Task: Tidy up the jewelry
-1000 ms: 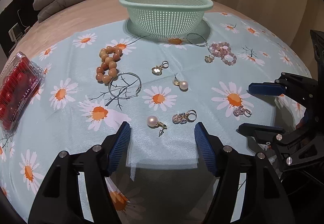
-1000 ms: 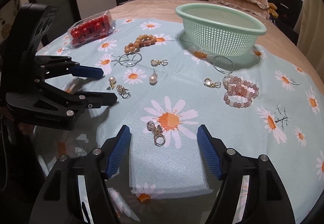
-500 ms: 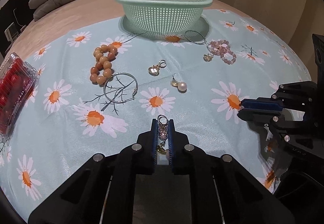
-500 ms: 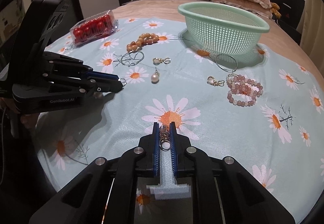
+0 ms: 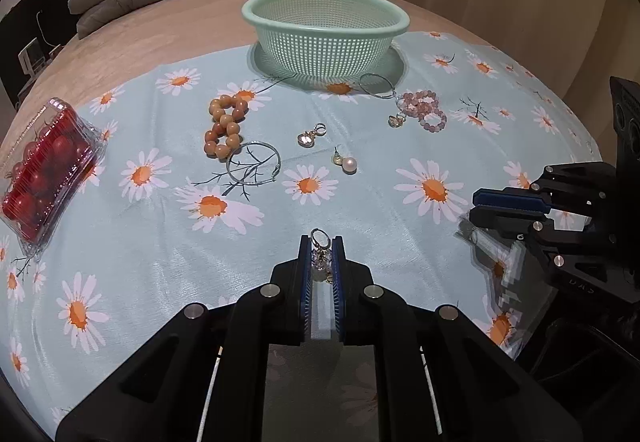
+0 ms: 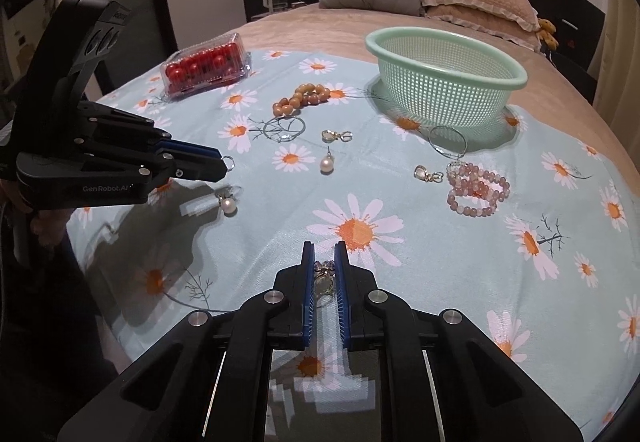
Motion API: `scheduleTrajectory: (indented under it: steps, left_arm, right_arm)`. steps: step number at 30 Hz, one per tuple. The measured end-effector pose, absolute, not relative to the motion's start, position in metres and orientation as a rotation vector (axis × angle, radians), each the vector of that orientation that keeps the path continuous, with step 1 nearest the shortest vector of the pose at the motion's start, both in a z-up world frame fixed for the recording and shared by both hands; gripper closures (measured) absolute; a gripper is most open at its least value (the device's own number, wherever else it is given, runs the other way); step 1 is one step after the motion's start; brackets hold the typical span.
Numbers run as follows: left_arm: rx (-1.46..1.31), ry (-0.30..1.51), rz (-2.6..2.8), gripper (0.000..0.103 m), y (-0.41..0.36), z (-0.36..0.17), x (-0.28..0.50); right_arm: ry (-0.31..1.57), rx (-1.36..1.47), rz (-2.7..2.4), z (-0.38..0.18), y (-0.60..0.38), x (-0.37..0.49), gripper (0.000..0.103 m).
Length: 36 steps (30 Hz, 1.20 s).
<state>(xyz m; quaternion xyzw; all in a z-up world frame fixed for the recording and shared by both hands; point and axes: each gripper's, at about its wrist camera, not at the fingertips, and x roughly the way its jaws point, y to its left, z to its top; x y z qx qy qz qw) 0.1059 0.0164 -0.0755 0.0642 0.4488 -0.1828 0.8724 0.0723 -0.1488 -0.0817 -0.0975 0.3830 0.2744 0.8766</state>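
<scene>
Left wrist view: left gripper [image 5: 321, 242] was clamped on a sparkly hoop-topped earring [image 5: 321, 251].
Right gripper [image 6: 324, 254]: pinched a second crystal earring [image 6: 324, 274].
Mint-green perforated plastic basket [image 5: 326, 27], 12 o'clock: looked empty.
Left: amber bead bracelet [image 5: 225, 124], pink bead bracelet [image 5: 424, 108], other earrings on the daisy-print cloth [image 5: 360, 210].

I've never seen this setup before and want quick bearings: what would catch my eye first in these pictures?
Probably the mint-green plastic mesh basket, sitting at the far end of the daisy-print light-blue cloth, and the clear box of red balls at the cloth's far left. Up close, the left hand-held gripper and right hand-held gripper are each shut on a small sparkly earring, while bead bracelets, hoops and pearl earrings lie scattered between.
</scene>
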Motion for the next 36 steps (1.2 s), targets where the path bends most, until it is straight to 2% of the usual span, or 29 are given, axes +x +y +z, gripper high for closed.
scheduleTrajectory:
  steps: [24,36]
  left_arm:
    - [0.209,0.841,-0.352,0.093,0.018,-0.019,0.105]
    - [0.231,0.807,-0.386,0.092,-0.001,0.013,0.161]
  right_arm:
    - [0.608,-0.298,0.500,0.000,-0.167,0.072,0.093]
    - [0.530,-0.313,0.465,0.035,-0.172,0.122,0.093]
